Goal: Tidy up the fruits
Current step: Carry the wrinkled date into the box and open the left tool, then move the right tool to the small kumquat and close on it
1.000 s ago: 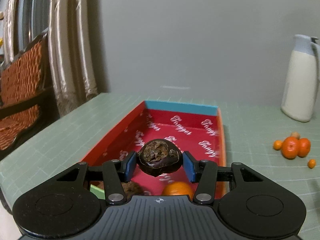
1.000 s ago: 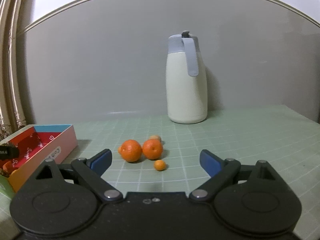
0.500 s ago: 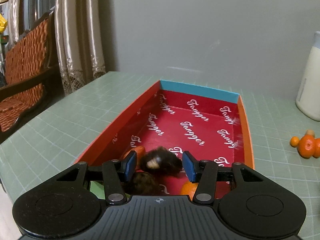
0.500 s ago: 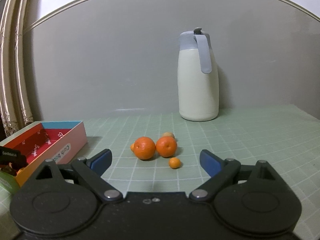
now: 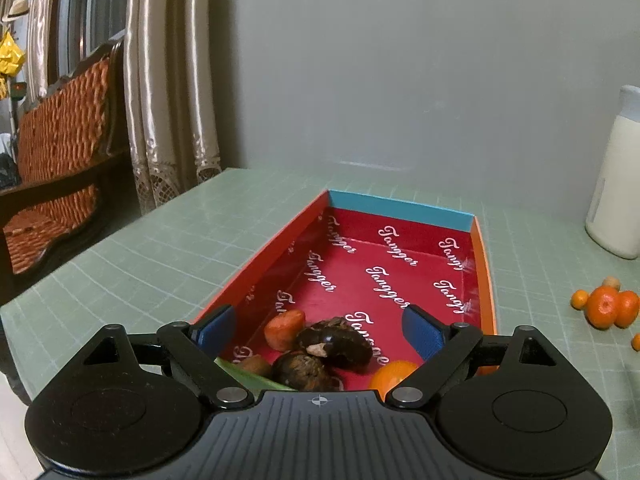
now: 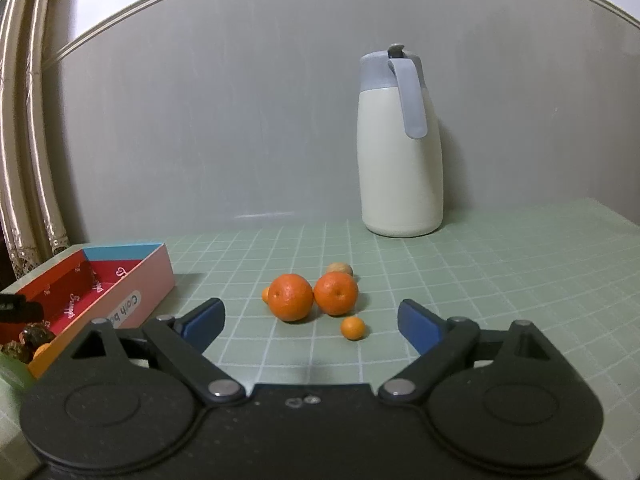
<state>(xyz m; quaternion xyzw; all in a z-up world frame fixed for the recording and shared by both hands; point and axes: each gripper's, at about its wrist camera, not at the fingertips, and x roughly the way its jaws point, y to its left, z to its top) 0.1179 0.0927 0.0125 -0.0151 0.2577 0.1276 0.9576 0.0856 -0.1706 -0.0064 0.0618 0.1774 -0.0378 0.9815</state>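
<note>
Left gripper [image 5: 318, 330] jaws just sprung wide, gripping nothing; dark wrinkled round fruit [image 5: 334, 342], clamped earlier, now lying in near end of red printed cardboard box [image 5: 486, 276]. Right gripper [image 6: 310, 320] wide, empty as before.

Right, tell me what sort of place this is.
Most likely a home living or dining room: satin curtains with lace hems, a wicker-backed wooden bench, and a cream thermos jug on the table's green grid mat.

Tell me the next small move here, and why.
Probably lift the left gripper clear of the red box: its jaws have just been opening, and the dark fruit lies loose inside. The open right gripper faces the two mandarins on the table, likely the next pick.
</note>
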